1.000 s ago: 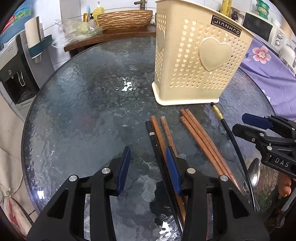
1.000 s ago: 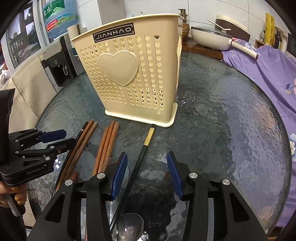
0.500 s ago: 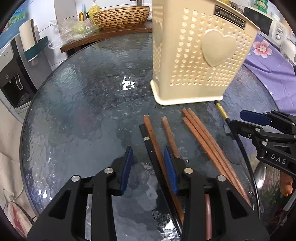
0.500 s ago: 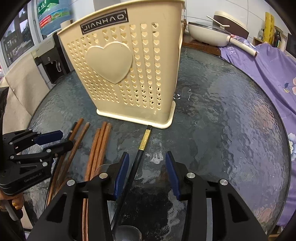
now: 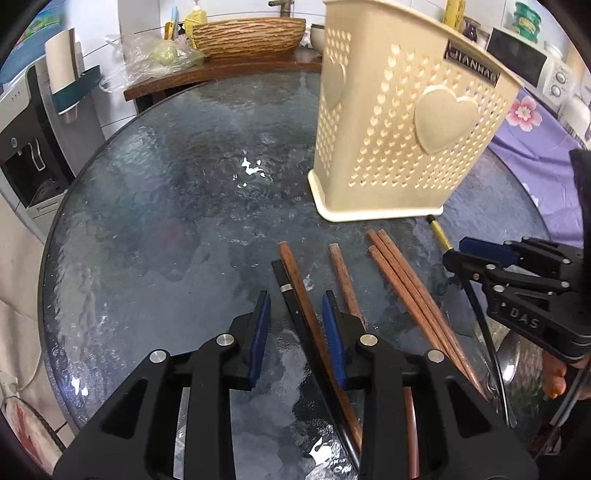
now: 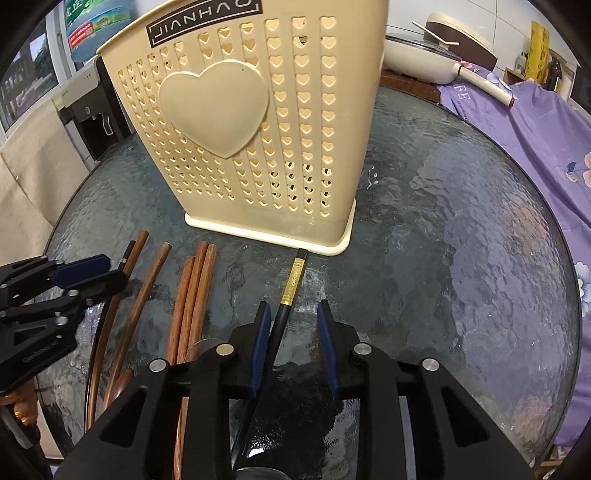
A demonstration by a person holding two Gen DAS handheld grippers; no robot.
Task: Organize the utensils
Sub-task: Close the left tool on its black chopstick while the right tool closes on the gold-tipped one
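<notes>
A cream heart-pattern basket stands on the round glass table. Several brown wooden chopsticks lie in front of it. My left gripper is closing, with a black silver-banded chopstick and a brown chopstick between its blue pads; a gap shows on the left side. My right gripper is closing around a black gold-banded chopstick, which lies beside the left pad without being clamped. Each gripper shows in the other's view: right gripper, left gripper. A metal spoon lies under the right gripper.
A wooden basin sits on a counter behind the table. A water dispenser stands at the left. A purple floral cloth covers the right side, with a white pan behind it. The table rim curves close by.
Both pairs of jaws have narrowed. The left gripper shifted so the black and brown chopsticks lie between its pads. The right gripper moved forward and down along the gold-banded chopstick.
</notes>
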